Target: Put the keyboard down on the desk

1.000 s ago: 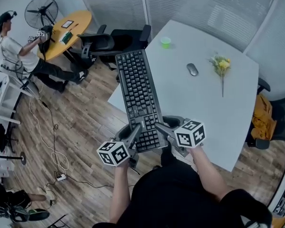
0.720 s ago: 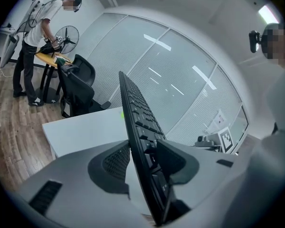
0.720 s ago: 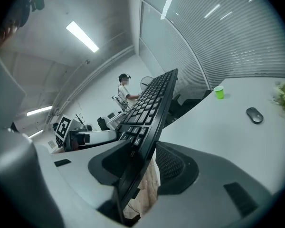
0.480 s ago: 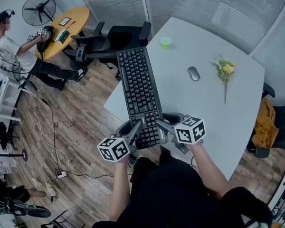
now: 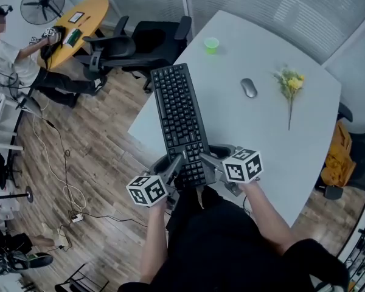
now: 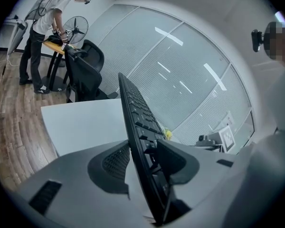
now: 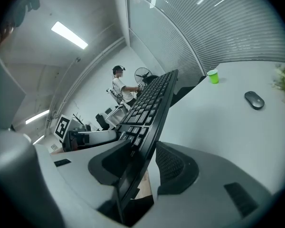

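Note:
A long black keyboard [image 5: 179,120] is held by its near end above the left edge of the white desk [image 5: 261,139], keys up, its far end pointing away from me. My left gripper [image 5: 177,164] is shut on the near left corner and my right gripper [image 5: 205,161] on the near right corner. In the left gripper view the keyboard [image 6: 137,118] runs edge-on between the pads of the gripper [image 6: 142,148]. The right gripper view shows the keyboard [image 7: 152,103] clamped the same way by the gripper [image 7: 142,153], clear of the desktop.
On the desk lie a grey mouse [image 5: 249,88], a green cup [image 5: 212,44] and a yellow flower [image 5: 290,87]. Black office chairs [image 5: 149,41] stand past the desk's left corner. A person [image 5: 6,53] stands by a round yellow table [image 5: 85,23]; cables [image 5: 61,181] trail on the wooden floor.
Both grippers keep their hold. The keyboard has shifted slightly to the right, a little further over the desk, and the head view has moved with it.

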A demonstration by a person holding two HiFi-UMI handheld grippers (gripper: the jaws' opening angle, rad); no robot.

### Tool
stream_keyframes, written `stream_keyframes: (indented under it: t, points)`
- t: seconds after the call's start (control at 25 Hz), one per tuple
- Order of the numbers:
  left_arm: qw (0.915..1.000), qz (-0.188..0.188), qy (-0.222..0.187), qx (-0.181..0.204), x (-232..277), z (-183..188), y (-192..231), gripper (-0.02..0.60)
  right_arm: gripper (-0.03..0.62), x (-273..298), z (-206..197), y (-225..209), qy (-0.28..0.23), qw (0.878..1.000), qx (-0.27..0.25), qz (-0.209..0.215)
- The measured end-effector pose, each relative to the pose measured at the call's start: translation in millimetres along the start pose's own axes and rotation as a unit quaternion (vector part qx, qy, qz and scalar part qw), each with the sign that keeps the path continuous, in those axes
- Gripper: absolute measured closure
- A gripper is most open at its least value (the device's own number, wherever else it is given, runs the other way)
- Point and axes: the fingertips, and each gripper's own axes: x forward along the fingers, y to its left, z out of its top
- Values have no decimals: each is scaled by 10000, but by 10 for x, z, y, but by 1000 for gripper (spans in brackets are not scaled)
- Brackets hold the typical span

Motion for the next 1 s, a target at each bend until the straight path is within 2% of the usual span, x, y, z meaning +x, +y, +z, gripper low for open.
stream_keyframes:
  t: [0.56,1.0]
  points:
    - [9964,-354,763,-91,482,13,491,422,418,391,-43,-440,113,9962,652,-559]
    - [9910,-576,1192,-183,964,64,831,422,418,659,18,-878,98,9906,1001,-926]
